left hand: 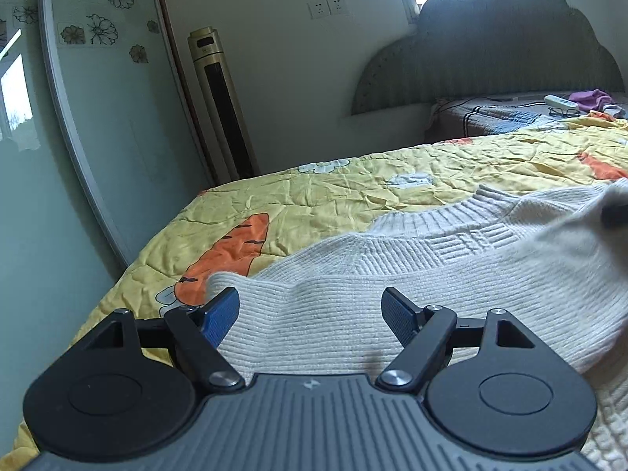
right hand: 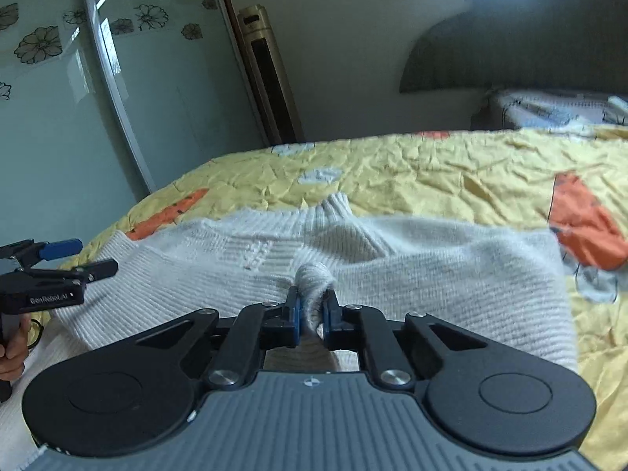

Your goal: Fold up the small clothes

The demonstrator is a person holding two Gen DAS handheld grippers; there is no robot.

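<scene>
Your cream knit sweater lies spread across the near part of the bed, on the yellow carrot-print quilt, its ribbed collar pointing toward twelve o'clock in both wrist views. Your right gripper is clenched on a bunched fold of the knit, which bulges up between the blue pads. Your left gripper stands released, fingers wide, with the sweater's near edge under the gap but nothing pinched; in the right wrist view it sits at nine o'clock, just off the sweater's left side.

Expect the sweater to handle as soft, limp and fairly light (a chunky knit, so it should stretch and sag rather than hold a crease). A thin pinch will likely slip or pull the stitches, so take a generous bite at a firm edge: the ribbed hem, the collar band or a shoulder seam. With only one side held, the free side will probably drag on the quilt.

For room, the quilt is open from ten to two o'clock beyond the collar. The bed's left edge drops away at about nine o'clock toward the glass wardrobe door, so keep your left-hand folds inboard. Clutter by the headboard is well apart.
</scene>
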